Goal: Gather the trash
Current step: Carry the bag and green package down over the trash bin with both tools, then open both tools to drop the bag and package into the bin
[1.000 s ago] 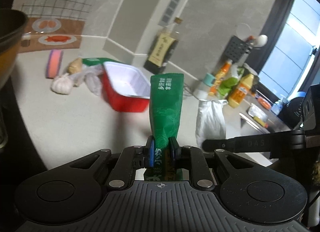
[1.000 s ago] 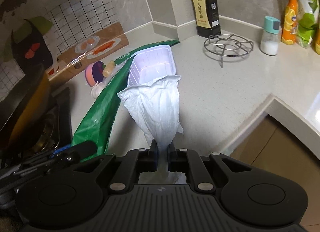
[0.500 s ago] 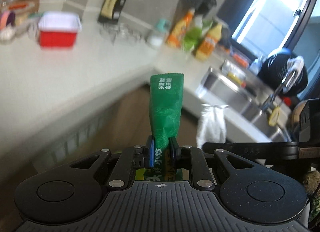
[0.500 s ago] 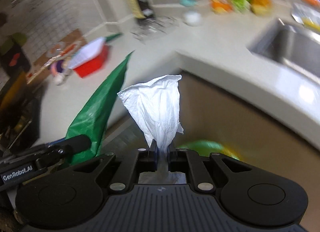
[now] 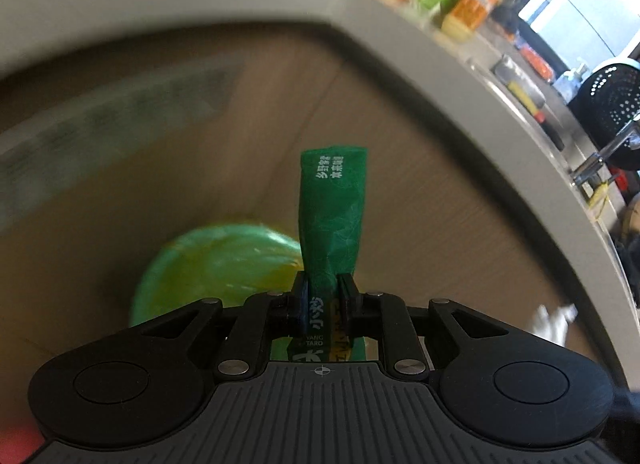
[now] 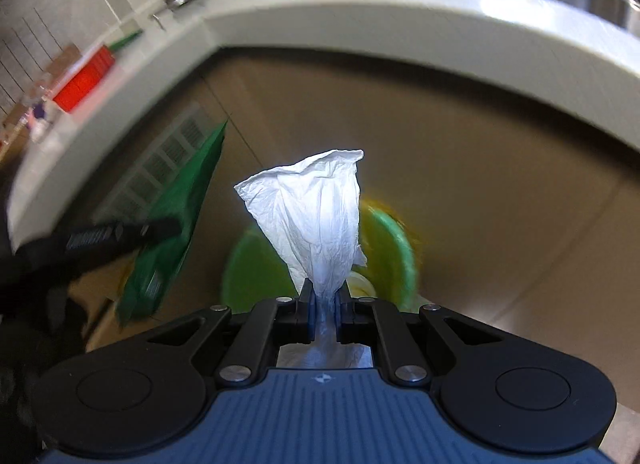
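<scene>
You are holding the left gripper [image 5: 323, 284] below the level of the countertop edge [image 5: 472, 75], and its jaws are clamped on the green wrapper [image 5: 332, 215] near the lower end, so that the printed upper length is standing free ahead of the fingers. That low grip is likely keeping the long wrapper from folding back over the mechanism. Past the wrapper, you are pointing this gripper at the green-lined bin [image 5: 216, 264], which is sitting against the brown cabinet front [image 5: 420, 191]; the bin mouth is lying just left of the wrapper in this view, and the picture is blurred, so how far the wrapper hangs from the liner cannot be judged. Moving right, you are holding the right gripper [image 6: 323, 306] beside the left one, and its jaws are pinched on the white tissue [image 6: 316, 219] at its gathered neck, which is letting the crumpled body fan out ahead of the fingers. In the right wrist view the bin is showing directly behind and below the tissue, so this piece appears better lined up with the opening than the wrapper, which is hanging off to the left there. The red tray [image 6: 82, 83] is sitting on the counter, well apart from both grippers. Both pieces are off the counter and near the bin, but neither is released yet.
</scene>
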The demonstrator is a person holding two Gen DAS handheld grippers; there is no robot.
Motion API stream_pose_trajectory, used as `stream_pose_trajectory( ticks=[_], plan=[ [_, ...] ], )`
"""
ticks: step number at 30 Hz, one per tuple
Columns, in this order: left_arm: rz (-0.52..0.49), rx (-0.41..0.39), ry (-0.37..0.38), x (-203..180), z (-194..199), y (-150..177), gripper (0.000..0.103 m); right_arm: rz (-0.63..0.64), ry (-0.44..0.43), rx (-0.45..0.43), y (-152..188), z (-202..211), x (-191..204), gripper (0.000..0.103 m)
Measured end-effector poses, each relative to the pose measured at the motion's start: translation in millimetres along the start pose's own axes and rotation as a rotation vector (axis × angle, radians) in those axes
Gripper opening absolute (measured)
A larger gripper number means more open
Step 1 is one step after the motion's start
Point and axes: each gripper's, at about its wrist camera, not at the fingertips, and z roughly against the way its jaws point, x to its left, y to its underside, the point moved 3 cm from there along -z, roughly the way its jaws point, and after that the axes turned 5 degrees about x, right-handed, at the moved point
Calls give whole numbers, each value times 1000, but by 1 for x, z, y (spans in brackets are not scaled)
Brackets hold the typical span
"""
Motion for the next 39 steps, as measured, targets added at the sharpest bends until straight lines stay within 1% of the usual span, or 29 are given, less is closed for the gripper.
stream_pose_trajectory(
  ticks=[4,5,7,8,10,12,14,16,19,22,24,26,29,31,33,35,36,37,39],
  plan=[
    [21,22,15,12,-72,-4,21,-14,54,16,14,-14,-27,9],
    [23,24,6,18,-91,-4,21,-27,64,22,17,-17,-34,9],
    [1,18,-36,27,-124,-2,26,-41,82,36,21,-24,-47,9],
    [-13,31,-75,34,-145,1,26,-41,94,43,24,-27,-51,9],
    [-11,69,-111,45,-176,9,26,-39,123,64,29,-37,-61,9],
    [15,118,-125,57,-198,16,26,-41,146,85,33,-49,-68,9],
    [25,133,-154,66,-204,20,26,-54,153,105,33,-60,-72,9],
    [15,135,-166,71,-200,22,26,-62,148,118,35,-67,-75,9],
    [-5,127,-139,68,-180,18,26,-73,123,136,29,-78,-70,9],
    [-12,119,-123,63,-155,18,26,-99,62,162,24,-87,-67,9],
    [7,126,-118,64,-136,24,26,-132,-7,195,14,-102,-60,9],
    [27,130,-101,67,-118,34,26,-161,-81,240,4,-123,-49,9],
    [34,139,-74,74,-92,51,26,-221,-173,340,-10,-170,-31,9],
    [39,152,-78,81,-79,58,26,-245,-195,389,-14,-206,-17,9],
    [71,156,-73,88,-66,64,26,-214,-179,408,-22,-240,-4,9],
    [121,153,-59,93,-57,68,26,-102,-94,398,-29,-280,17,9],
    [137,153,-50,96,-52,68,26,-57,-59,401,-30,-295,21,9],
    [154,149,-41,98,-48,69,26,-25,-34,417,-29,-312,24,9],
    [176,141,-35,103,-41,68,26,-5,-6,452,-30,-341,24,10]
  ],
)
